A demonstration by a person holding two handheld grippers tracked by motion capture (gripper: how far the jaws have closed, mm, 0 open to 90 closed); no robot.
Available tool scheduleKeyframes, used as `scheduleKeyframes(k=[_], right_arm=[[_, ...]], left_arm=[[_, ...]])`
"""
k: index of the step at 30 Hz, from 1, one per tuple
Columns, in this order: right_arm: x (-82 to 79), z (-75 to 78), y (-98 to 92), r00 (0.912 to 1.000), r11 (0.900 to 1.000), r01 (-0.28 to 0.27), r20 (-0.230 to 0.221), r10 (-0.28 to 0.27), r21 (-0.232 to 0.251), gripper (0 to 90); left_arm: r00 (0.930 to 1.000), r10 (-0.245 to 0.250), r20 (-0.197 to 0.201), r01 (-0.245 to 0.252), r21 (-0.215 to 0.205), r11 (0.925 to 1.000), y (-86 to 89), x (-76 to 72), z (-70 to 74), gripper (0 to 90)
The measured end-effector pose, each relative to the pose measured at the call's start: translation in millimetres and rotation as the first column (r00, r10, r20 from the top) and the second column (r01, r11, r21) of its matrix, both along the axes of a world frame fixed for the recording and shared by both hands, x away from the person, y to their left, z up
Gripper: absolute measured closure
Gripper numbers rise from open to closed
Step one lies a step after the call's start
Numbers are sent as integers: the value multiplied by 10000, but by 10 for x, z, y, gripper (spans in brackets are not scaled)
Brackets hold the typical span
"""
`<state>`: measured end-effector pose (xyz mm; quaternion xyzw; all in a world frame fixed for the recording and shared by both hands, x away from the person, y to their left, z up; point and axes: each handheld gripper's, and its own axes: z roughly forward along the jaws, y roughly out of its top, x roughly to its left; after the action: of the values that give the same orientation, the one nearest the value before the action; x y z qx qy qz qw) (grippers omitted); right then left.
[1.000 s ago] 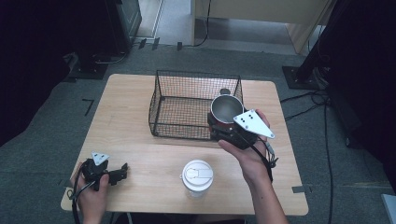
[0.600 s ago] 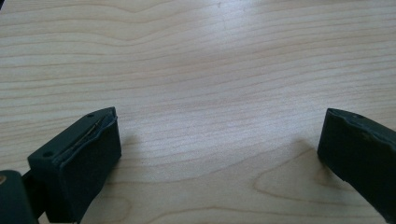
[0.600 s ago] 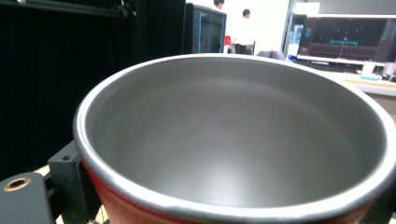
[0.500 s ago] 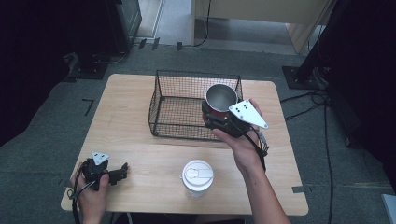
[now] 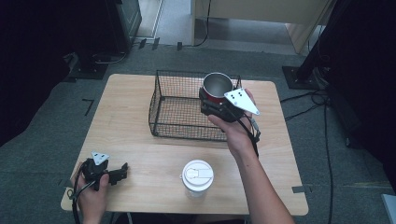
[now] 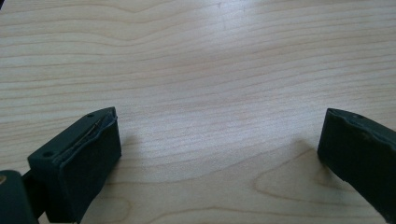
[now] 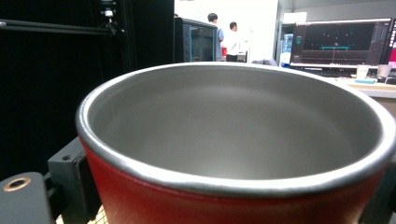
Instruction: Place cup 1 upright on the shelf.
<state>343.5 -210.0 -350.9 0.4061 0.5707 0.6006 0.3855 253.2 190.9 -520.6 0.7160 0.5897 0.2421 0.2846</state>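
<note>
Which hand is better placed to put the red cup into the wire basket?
The right. Its hand-held gripper already holds the red cup over the basket's right end. The left hand-held gripper rests open on the table, far from it.

a: anything blocking the wire basket point(image 5: 180, 109)?
b: its top is open; only the mesh walls bar entry from the sides
a: and the table point(image 5: 130, 135) front?
b: bare wood left of the white lidded cup point(image 5: 197, 176), which stands mid-front
</note>
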Motion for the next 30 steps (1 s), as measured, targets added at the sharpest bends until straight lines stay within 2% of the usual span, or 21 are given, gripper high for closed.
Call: scheduleKeyframes(k=[8,14,22,25,26,30], right_arm=[[216,-52,-9,9999,9997,132,36,-133,200,72],[432,-143,-6,9989,9985,478,-5,-478,261,72],[717,-289,-2,9964,9956,758,-421,-735,555,72],[775,-327,0,9958,9955,805,-466,-782,503,72],[829,-369,9,9949,9959,848,-576,-830,304,72],[886,-419,20,9940,9962,858,-690,-846,140,72]], left_arm=[[10000,0,-3,0,0,10000,0,0,0,0],[10000,-4,-15,4,1,10000,-1,3,1,0],[10000,-26,-35,26,20,10000,1,3,2,0],[10000,-29,-31,29,22,10000,1,3,2,0],[10000,-28,-33,28,21,10000,1,3,2,0],[10000,-27,-28,27,26,10000,1,3,2,0]])
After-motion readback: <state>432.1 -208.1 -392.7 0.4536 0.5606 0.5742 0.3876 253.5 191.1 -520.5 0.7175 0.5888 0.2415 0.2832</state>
